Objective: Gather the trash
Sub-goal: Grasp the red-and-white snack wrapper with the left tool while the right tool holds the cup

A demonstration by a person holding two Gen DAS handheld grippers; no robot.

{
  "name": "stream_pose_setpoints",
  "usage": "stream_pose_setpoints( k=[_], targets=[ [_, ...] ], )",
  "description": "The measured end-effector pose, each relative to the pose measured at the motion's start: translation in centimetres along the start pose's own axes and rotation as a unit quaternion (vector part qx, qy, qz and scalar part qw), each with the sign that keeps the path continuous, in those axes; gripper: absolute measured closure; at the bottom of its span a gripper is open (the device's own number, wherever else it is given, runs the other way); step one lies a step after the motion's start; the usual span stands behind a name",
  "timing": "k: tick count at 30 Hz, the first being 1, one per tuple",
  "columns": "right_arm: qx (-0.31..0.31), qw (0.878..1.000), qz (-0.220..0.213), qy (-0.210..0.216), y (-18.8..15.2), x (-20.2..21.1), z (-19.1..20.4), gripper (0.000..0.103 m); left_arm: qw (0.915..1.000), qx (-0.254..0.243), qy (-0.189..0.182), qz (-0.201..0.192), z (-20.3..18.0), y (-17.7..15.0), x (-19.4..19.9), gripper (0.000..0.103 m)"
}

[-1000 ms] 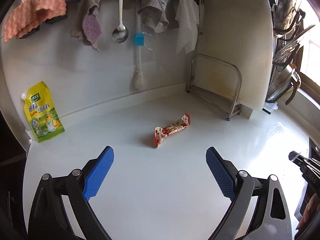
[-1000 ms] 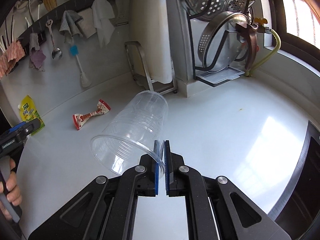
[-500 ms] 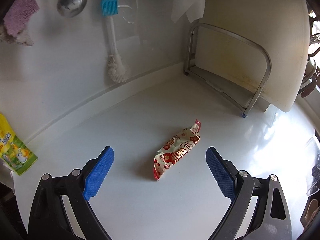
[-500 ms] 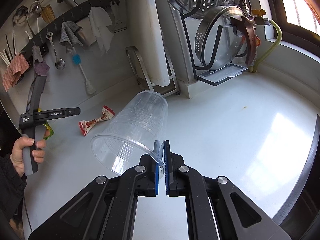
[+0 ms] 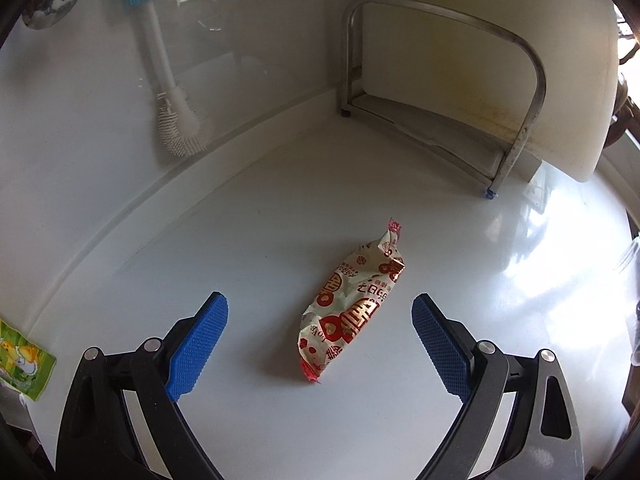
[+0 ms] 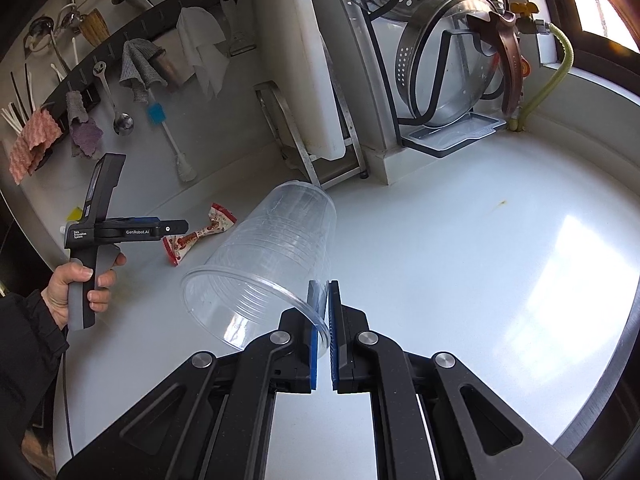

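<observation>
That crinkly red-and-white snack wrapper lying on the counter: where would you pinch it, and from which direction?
Probably across its puffy middle, from above. The snack wrapper lies flat on the counter, long and narrow, so closing across the short width should catch it. The open left gripper already straddles it, one finger on each long side. The twisted ends look too thin and flat.

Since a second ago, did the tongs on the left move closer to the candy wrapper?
Yes. The left tongs came in toward the counter's back wall; the wrapper now lies between their open blue pads.
</observation>
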State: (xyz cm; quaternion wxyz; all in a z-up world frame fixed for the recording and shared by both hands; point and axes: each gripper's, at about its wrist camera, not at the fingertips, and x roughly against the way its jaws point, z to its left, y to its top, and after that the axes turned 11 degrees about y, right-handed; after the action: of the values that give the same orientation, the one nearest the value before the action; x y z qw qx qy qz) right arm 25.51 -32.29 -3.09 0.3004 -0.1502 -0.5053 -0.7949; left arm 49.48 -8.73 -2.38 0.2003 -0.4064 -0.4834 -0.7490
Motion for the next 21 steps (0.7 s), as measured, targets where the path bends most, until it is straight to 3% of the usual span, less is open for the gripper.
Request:
stream_pose_setpoints(
  k=[5, 9, 15, 21],
  targets=[
    [-0.002, 1.0, 0.004, 0.013, 0.0, -0.1, 0.0, 0.098, 0.9998, -0.012, -0.005, 0.017, -0.4, 0.2, -1.1, 0.011],
    [0.004, 1.0, 0.005, 0.015, -0.1, -0.2, 0.2, 0.098, 0.9992, -0.04, 0.007, 0.006, -0.9, 0.1, -1.2, 0.011],
    [0.001, 1.0, 0.011, 0.023, -0.1, -0.4, -0.1, 0.098, 0.9982, -0.058, -0.007, -0.012, -1.2, 0.0, -1.8, 0.011],
    [0.001, 1.0, 0.014, 0.025, -0.1, -0.5, 0.0, 0.098, 0.9971, -0.076, 0.009, 0.001, -1.9, 0.0, -3.4, 0.011]
  ],
)
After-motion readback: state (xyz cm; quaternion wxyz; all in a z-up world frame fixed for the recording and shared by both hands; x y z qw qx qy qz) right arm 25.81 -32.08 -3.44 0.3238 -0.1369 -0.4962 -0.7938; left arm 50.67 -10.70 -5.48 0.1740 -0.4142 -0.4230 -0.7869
